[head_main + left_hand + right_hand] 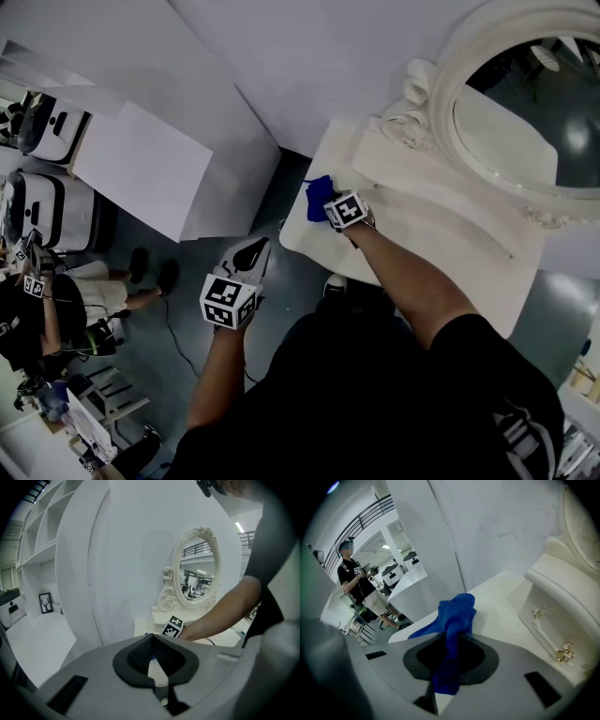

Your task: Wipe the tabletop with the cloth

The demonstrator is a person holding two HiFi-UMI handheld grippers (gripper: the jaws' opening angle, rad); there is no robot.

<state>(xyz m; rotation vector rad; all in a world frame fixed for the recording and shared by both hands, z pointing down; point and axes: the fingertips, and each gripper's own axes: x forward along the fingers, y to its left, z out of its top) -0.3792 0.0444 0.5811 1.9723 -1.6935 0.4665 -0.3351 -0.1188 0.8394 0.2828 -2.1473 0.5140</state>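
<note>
Cloth [457,616] comes first: it is blue, soft and floppy, and it looks very light. It will fold and bunch up when pushed, so I think it works best pressed flat on the top, not dragged by one corner. It won't break. The right gripper [452,648] has its jaws closed on the middle of the cloth, and a loose end sticks out past the tips onto the tabletop [501,602]. That grip looks good enough for wiping.

From the head view, the cloth [319,197] sits at the left corner of the white tabletop [422,234], close to the edge, with the right gripper [349,211] right on it. The left gripper [246,258] hangs over the floor, well away from the table. Its jaws [154,656] are closed and hold nothing.

A big round mirror [525,103] with a curly frame stands at the back of the table. Under it is a raised drawer box [562,616] with small shiny knobs [564,652]. The gripper could bump these on a long wipe. A white wall [487,527] is close behind the corner. A person [354,581] stands far off and is not in the way.
</note>
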